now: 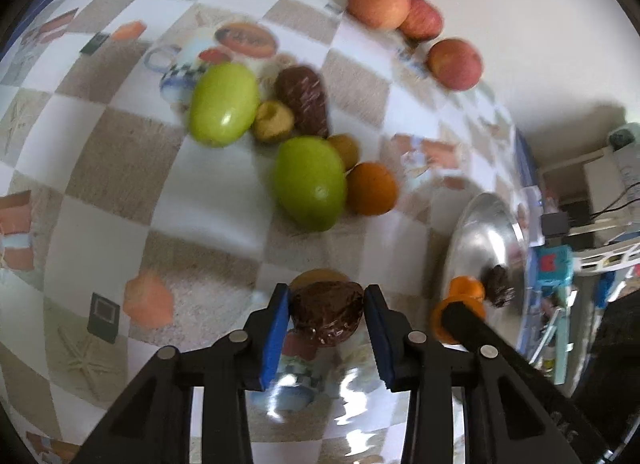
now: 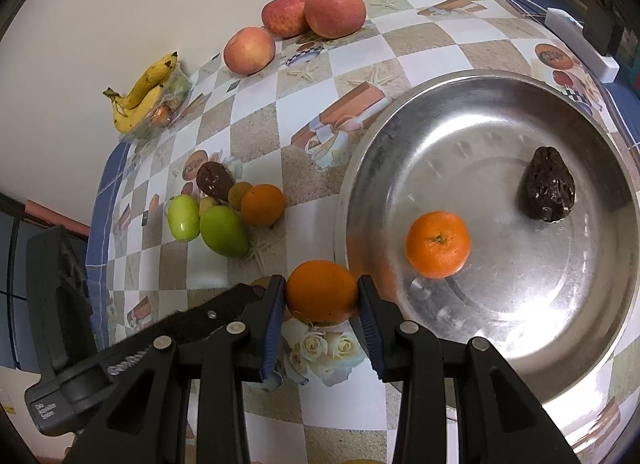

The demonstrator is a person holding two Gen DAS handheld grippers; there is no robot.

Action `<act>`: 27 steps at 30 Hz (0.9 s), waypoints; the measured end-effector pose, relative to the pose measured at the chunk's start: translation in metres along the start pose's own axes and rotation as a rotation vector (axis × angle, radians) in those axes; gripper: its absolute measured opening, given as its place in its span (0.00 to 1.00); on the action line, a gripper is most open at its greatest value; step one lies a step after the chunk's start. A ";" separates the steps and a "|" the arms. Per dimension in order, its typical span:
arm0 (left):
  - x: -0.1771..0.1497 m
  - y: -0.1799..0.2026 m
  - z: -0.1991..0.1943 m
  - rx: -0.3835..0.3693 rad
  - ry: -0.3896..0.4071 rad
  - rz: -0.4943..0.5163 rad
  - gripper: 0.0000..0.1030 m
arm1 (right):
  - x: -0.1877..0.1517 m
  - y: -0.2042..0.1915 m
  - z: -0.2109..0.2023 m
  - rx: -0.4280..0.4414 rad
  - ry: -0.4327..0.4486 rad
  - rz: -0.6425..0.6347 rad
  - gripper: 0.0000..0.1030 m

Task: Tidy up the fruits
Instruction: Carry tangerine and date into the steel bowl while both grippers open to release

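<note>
My left gripper (image 1: 326, 310) is shut on a dark brown wrinkled fruit (image 1: 326, 312), held above the table near the steel tray's (image 1: 484, 232) rim. My right gripper (image 2: 322, 298) is shut on an orange (image 2: 322, 290), just left of the steel tray (image 2: 500, 352). In the tray lie an orange (image 2: 438, 244) and a dark brown fruit (image 2: 548, 190). A pile on the table holds two green mangoes (image 2: 222, 230), a brown fruit (image 2: 212, 180), small brownish fruits and an orange (image 2: 262, 204). It also shows in the left wrist view (image 1: 308, 184).
Three red apples (image 2: 316, 12) sit by the wall at the back, also in the left wrist view (image 1: 416, 32). A banana bunch (image 2: 144, 92) lies on a clear box at the far left. The left gripper's body (image 2: 120, 356) reaches in beside my right gripper.
</note>
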State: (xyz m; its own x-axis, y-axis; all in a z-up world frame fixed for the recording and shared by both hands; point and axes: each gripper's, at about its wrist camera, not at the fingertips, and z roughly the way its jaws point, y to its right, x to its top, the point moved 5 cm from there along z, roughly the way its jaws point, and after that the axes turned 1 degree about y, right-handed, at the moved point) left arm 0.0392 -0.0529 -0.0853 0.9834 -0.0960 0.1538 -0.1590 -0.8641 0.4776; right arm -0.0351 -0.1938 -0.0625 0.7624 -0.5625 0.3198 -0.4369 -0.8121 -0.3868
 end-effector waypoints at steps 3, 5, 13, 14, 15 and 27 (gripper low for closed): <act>0.002 0.014 -0.009 -0.026 0.042 0.054 0.39 | 0.004 0.006 -0.005 0.018 0.015 0.028 0.37; 0.003 0.025 -0.012 -0.044 0.061 0.087 0.39 | 0.009 0.013 -0.010 0.026 0.031 0.059 0.37; -0.008 0.079 -0.010 -0.110 0.093 0.235 0.39 | 0.023 0.054 -0.028 -0.044 0.080 0.145 0.37; -0.012 0.087 -0.008 -0.111 0.093 0.254 0.39 | 0.025 0.059 -0.030 -0.049 0.085 0.159 0.37; -0.014 0.091 -0.006 -0.112 0.092 0.265 0.39 | 0.026 0.064 -0.033 -0.056 0.091 0.170 0.37; -0.058 0.143 0.031 -0.044 0.028 0.494 0.39 | 0.031 0.104 -0.047 -0.163 0.113 0.219 0.37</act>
State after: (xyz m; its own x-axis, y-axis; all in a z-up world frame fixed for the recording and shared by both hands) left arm -0.0382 -0.1858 -0.0526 0.7872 -0.4747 0.3937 -0.6093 -0.6970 0.3780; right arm -0.0793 -0.3036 -0.0521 0.5874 -0.7334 0.3423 -0.6633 -0.6786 -0.3157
